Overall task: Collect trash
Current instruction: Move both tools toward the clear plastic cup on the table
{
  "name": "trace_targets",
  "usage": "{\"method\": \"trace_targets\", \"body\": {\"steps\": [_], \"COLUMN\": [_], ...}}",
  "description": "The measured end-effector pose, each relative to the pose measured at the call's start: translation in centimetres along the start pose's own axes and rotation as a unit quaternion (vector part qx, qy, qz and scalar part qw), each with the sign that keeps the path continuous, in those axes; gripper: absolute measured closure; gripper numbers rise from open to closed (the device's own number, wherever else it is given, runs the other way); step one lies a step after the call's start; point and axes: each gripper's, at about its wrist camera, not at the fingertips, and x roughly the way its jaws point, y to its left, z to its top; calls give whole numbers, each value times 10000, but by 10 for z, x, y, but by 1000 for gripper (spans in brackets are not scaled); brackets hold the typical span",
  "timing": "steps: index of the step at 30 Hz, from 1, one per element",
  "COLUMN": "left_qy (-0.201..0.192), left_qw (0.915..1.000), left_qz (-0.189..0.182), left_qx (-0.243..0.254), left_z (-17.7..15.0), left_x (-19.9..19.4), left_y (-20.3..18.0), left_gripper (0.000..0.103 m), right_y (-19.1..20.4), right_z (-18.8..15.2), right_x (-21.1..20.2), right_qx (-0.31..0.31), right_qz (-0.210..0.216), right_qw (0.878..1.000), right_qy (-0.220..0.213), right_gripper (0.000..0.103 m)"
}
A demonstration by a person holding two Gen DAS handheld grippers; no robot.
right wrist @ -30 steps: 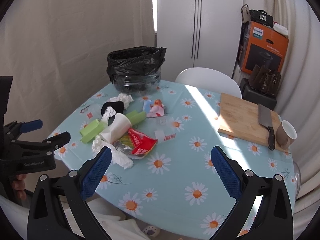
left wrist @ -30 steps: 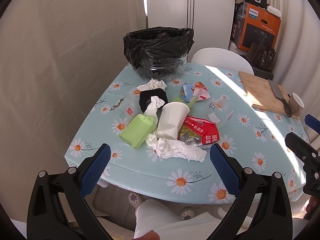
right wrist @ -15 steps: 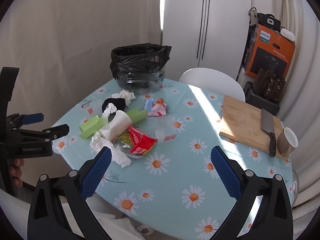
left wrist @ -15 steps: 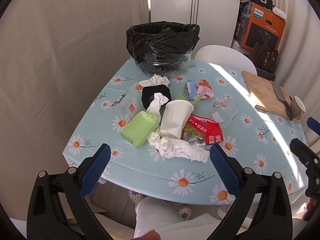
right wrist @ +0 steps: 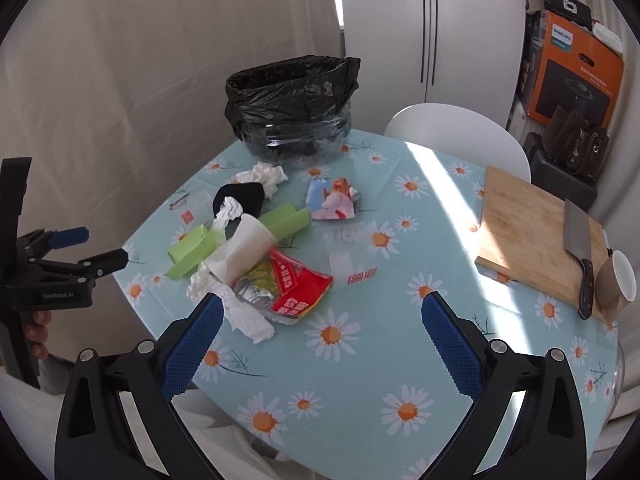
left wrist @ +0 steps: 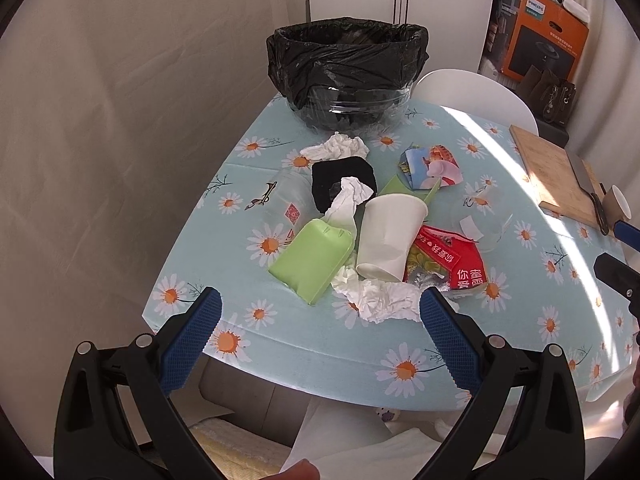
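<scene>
Left wrist view: the left gripper (left wrist: pixel 320 320) has moved closer to the worktop (left wrist: pixel 520 320); its fingers (left wrist: pixel 192 340) spread wide, empty, the trash pile (left wrist: pixel 372 240) just ahead between them. Right wrist view: the right gripper (right wrist: pixel 320 328) has also advanced, fingers (right wrist: pixel 448 344) wide and empty, the pile (right wrist: pixel 256 256) ahead-left by the bin (right wrist: pixel 292 108).

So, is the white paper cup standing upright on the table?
No, the cup lies tipped on its side among the trash, its open mouth facing the bin.
</scene>
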Motion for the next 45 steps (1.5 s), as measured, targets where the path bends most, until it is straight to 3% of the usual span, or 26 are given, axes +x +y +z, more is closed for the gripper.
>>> {"method": "trace_targets", "body": {"steps": [8, 12, 24, 27, 31, 39, 45], "left_qy": [341, 386, 1228, 1405, 1711, 1836, 2136], "left_qw": [9989, 9977, 9884, 9850, 9779, 9727, 9660], "left_qz": [-245, -46, -305, -237, -435, -296, -427], "left_qx": [195, 563, 843, 975, 1124, 1388, 1392], "left_z": [34, 50, 84, 86, 84, 85, 82], "left_x": [38, 63, 147, 167, 188, 209, 230], "left_y": [19, 25, 31, 31, 31, 27, 33], "left_gripper": [6, 6, 6, 6, 6, 6, 6], "right_y": [-8, -10, -20, -23, -23, -23, -27], "right_z": [30, 40, 59, 59, 56, 49, 45], "right_x": [51, 76, 145, 158, 173, 191, 200], "right_qx": [174, 155, 500, 508, 469, 448, 383], "right_qz": [60, -112, -138, -146, -40, 166, 164], "right_qw": [9992, 9981, 9897, 9874, 9841, 9799, 9786], "right_qy": [350, 588, 1335, 1495, 1713, 1938, 2017], "right_gripper": [9, 9, 9, 9, 8, 9, 12]}}
